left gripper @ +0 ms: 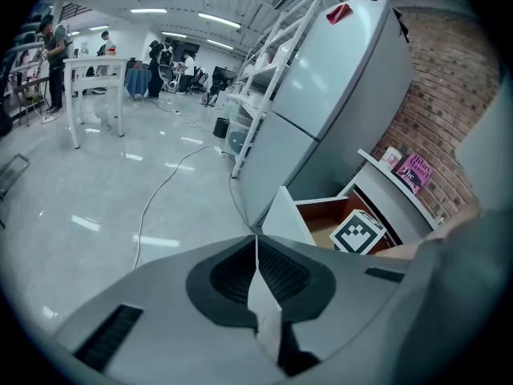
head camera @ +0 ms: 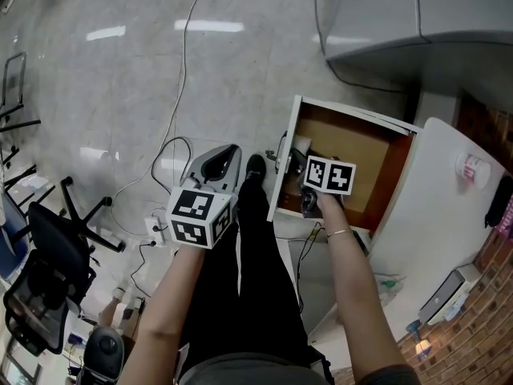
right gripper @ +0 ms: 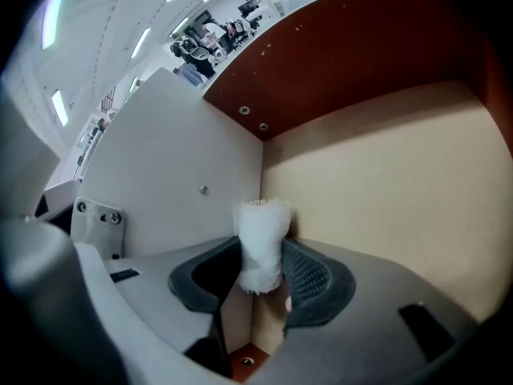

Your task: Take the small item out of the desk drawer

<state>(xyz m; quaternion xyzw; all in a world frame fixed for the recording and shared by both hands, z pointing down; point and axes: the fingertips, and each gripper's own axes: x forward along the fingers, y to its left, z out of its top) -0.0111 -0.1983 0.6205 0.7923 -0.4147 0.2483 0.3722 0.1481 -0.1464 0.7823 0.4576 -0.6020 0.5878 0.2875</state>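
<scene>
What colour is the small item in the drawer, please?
White; the small item shows best in the right gripper view.

Right gripper (right gripper: 260, 251) inside drawer (right gripper: 385, 183), jaws aimed at inner corner. Small white item (right gripper: 260, 231), stubby, frilled at far end, stands between pads (right gripper: 309, 275); both pads against its sides. White wall (right gripper: 176, 167) left of corner, tan panel right, reddish-brown panel (right gripper: 361, 46) above. Metal bracket (right gripper: 96, 215) with screws at far left. Ceiling strip lights (right gripper: 60, 107) beyond drawer edge
</scene>
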